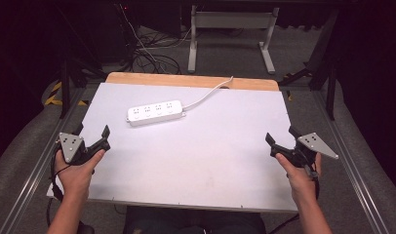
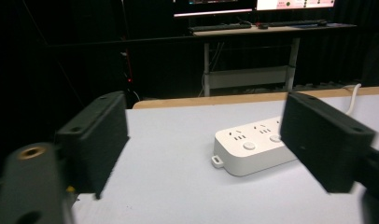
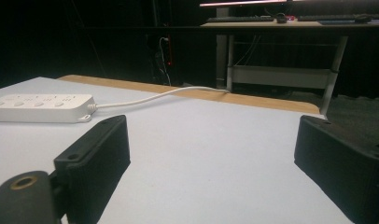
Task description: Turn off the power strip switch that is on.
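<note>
A white rectangular plastic power strip (image 1: 155, 112) lies flat on the pale grey surface (image 1: 196, 165), in the upper left of centre of the high view. Four socket groups and round buttons run along its top. Its white round cable (image 1: 208, 92) curves away toward the upper right and drops over the far wooden edge of the surface.

The strip looks rigid and fairly light, a hard shell that should not flex or dent. Its smooth, glossy plastic is likely slippery. A sound hold would be across its narrow width, on the two long side walls near the middle, so it stays level. The trailing cable is limp but will likely drag and tug as the strip moves.

The left claw (image 1: 92, 136) sits at the lower left of the high view, held in a hand (image 1: 78, 173). In the left gripper view its two black jaws stand wide apart with nothing between them, and the strip lies beyond them in the right half of the frame, well apart.

The right claw (image 1: 280, 141) sits at the lower right of the high view, in the other hand (image 1: 299, 175). In the right gripper view its jaws also stand wide apart and empty, above bare surface, with the strip far off at the left edge of the frame.
</note>
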A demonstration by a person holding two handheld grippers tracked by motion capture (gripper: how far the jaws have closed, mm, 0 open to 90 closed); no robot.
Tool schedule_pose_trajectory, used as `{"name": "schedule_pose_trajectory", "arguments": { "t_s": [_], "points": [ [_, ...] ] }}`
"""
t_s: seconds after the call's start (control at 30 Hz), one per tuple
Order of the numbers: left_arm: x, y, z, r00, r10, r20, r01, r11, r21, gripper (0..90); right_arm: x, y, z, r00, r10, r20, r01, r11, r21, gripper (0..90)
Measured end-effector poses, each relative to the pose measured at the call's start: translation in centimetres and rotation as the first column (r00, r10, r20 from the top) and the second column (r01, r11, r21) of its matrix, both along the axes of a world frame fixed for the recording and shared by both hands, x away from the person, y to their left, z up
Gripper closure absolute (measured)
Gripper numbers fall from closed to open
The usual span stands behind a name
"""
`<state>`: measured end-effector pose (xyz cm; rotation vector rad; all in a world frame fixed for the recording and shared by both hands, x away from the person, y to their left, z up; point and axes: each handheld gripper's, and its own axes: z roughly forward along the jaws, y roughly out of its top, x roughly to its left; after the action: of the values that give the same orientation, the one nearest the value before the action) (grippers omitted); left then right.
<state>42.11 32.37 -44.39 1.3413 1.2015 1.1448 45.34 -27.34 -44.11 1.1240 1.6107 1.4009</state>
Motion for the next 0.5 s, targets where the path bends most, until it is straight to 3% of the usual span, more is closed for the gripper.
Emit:
{"name": "schedule_pose_trajectory", "arguments": {
  "t_s": [0.07, 0.2, 0.37, 0.5],
  "points": [
    [-0.1, 0.3, 0.0, 0.9999, -0.007, -0.010, 0.006, 0.9998, -0.019, 34.2, 0.0, 0.2, 0.0, 1.0000, 0.008, 0.001, -0.008, 1.0000, -0.003, 11.2],
    [-0.1, 0.7, 0.0, 0.9994, -0.016, -0.032, 0.014, 0.9985, -0.053, 44.9, 0.1, 0.2, 0.0, 0.9999, 0.012, -0.003, -0.012, 0.9999, 0.003, 11.1],
    [-0.4, 1.1, 0.3, 0.9976, -0.062, -0.032, 0.059, 0.9936, -0.096, 74.6, 0.1, 0.1, 0.0, 0.9999, 0.009, -0.006, -0.009, 0.9998, 0.015, 11.2],
    [-0.4, 1.2, 0.7, 0.9970, -0.070, -0.033, 0.067, 0.9941, -0.085, 84.8, 0.1, 0.2, 0.0, 0.9999, 0.015, -0.007, -0.015, 0.9998, 0.016, 11.3]
  ]
}}
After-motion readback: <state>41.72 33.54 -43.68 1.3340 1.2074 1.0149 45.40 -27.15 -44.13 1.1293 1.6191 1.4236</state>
